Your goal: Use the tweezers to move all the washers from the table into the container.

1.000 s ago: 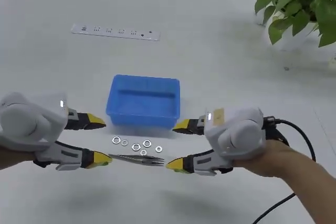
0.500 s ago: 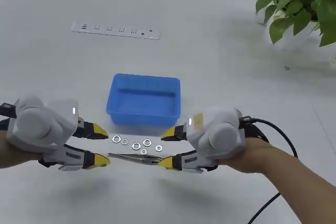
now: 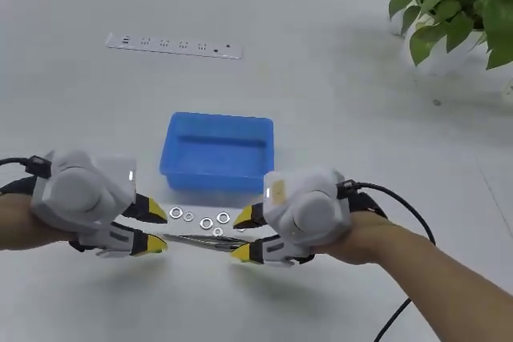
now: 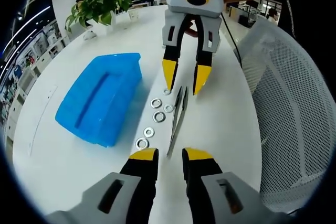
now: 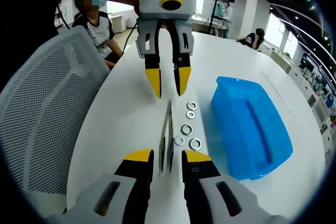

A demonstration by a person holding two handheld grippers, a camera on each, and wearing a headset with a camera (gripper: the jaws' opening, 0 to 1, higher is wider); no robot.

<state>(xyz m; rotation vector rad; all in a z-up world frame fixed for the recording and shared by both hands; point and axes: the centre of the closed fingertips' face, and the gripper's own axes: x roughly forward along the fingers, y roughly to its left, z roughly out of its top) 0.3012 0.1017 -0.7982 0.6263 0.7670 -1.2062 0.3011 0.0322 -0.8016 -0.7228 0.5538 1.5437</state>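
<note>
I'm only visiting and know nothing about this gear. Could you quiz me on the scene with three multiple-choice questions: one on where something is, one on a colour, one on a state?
1. Where do the tweezers lie?
A on the floor
B on the table between the left gripper and the right gripper
C on a shelf

2. What colour is the container?
A red
B blue
C green

3. What state are the washers in?
A loose on the table
B stacked in the container
C held in a gripper

Answers: 1 B, they lie flat between the facing yellow tips; 2 B, its walls are bright blue; 3 A, they are scattered beside the tweezers, in front of the container.
</note>
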